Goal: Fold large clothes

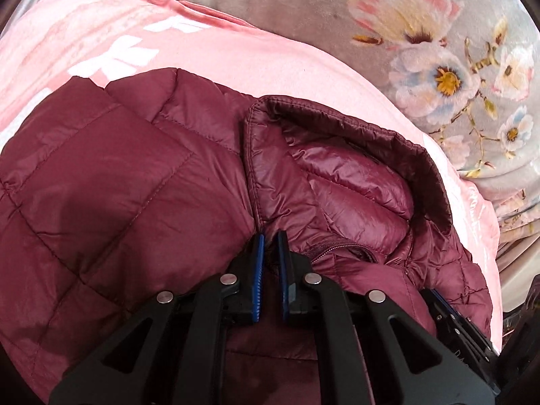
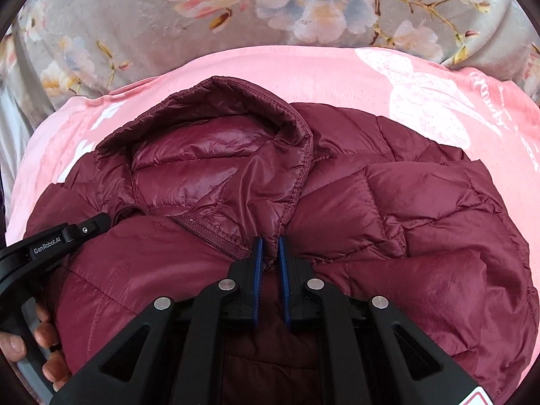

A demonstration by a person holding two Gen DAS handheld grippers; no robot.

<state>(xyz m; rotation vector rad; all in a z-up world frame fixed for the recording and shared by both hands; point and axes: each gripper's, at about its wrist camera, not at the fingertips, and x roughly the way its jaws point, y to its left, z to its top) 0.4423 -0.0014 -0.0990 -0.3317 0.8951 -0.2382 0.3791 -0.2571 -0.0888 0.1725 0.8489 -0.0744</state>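
I have both the left gripper [image 1: 270, 236] and right gripper [image 2: 269, 243] with jaws clamped on the maroon puffer jacket [image 1: 111, 175] near its hood [image 2: 219, 141], on the pink blanket [image 2: 337, 81], so next I'd judge a matched lift to fold it.

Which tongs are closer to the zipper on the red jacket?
Right. The right tongs pinch the jacket beside the zipper; the left tongs sit farther, at the hood's other side.
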